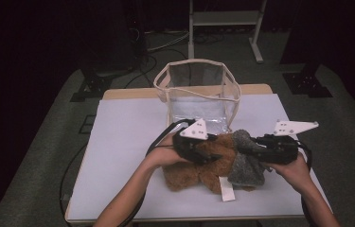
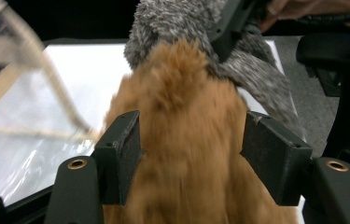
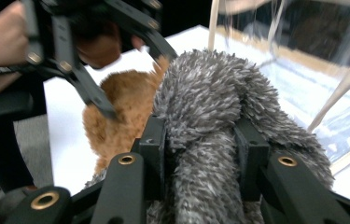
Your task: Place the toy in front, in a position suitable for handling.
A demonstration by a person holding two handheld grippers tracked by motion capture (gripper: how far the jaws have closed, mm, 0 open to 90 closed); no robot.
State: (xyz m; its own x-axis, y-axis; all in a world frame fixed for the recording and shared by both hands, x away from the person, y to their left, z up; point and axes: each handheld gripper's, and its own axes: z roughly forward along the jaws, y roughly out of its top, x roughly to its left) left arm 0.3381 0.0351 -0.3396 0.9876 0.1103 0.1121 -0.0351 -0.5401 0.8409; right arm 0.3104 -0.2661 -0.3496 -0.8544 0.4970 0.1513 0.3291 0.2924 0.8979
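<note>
The right tongs (image 3: pixel 200 149) are clamped on the grey furry part (image 3: pixel 210 107) of a plush toy. The left tongs (image 2: pixel 191 154) stand partly open around its brown furry body (image 2: pixel 186 140), pads just beside the fur. The toy lies on the white desk (image 1: pixel 118 142), just in front of a clear bag (image 1: pixel 199 90)

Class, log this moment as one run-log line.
left claw: around brown plush | right claw: shut on grey plush | clear bag: behind
</note>
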